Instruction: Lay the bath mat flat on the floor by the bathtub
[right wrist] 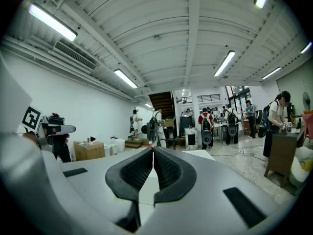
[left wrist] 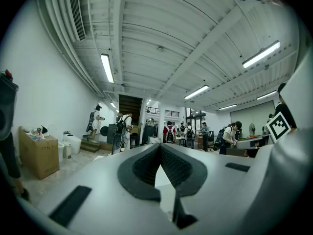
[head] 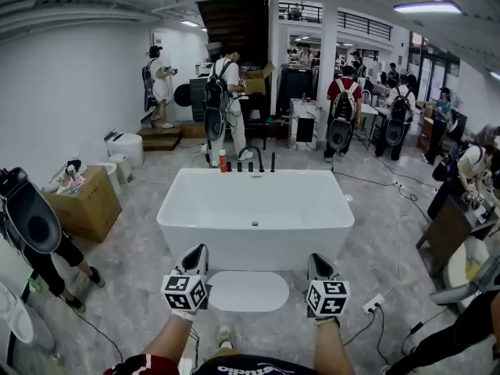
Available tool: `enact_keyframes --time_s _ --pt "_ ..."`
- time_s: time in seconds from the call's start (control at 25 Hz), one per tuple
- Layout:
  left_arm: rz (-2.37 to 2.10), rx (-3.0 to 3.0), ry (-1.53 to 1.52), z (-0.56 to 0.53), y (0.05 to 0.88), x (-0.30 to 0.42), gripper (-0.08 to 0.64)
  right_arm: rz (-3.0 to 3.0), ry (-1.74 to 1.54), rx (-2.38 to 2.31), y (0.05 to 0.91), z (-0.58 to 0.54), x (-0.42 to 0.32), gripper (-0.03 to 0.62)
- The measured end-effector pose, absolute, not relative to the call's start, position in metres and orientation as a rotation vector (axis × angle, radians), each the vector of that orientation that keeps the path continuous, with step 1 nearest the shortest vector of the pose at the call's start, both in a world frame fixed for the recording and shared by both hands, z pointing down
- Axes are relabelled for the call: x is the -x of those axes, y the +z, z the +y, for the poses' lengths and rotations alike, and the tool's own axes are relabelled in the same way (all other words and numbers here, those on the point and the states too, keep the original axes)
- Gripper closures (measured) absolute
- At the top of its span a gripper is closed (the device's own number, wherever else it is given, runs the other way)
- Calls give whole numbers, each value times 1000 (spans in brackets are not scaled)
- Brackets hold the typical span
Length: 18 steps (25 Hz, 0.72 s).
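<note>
The left gripper's point(left wrist: 160, 148) dark ribbed fingers point(left wrist: 145, 169) are pressed together at their tips, with nothing caught between them. The right gripper's point(right wrist: 153, 150) fingers point(right wrist: 133, 173) are the same: tips meeting, nothing held. Both point roughly level across the room.

In the head view the left gripper point(head: 195, 256) and right gripper point(head: 319, 264) sit side by side, well apart, each carrying its marker cube (the left cube point(head: 186, 292), the right cube point(head: 327, 298)) at the wrist end, on bare forearms that come up from six o'clock.

Between the two grippers lies the bath mat point(head: 248, 291), a plain white oval flat on the grey marbled floor point(head: 133, 264). Seen from the mat, the left gripper is at about ten o'clock and the right at about two o'clock; neither touches it. The mat's far edge sits just beside the front wall of the white bathtub point(head: 258, 248), which is at twelve o'clock from the mat.

On the tub's far rim stand a black faucet point(head: 251, 156) and, at eleven o'clock from the tub's middle, a small red bottle point(head: 223, 161). A cardboard box point(head: 86, 204) sits at nine o'clock from the tub. A white power strip point(head: 373, 302) with its cable lies at three o'clock from the mat. Several people with backpack rigs stand further back.
</note>
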<state>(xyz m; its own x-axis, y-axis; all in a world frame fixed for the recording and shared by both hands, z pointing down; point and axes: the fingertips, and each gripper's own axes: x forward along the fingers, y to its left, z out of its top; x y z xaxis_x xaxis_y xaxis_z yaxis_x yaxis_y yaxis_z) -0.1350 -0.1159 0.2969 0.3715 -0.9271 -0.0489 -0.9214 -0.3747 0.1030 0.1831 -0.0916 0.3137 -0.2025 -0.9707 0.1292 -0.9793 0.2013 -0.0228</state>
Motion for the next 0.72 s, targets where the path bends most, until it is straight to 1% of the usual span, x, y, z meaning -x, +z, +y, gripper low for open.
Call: enact_keyframes --time_s 0.72 --pt "-1725 -2560 -150 -118 287 135 543 -2373 153 -1929 306 -93 -183 560"
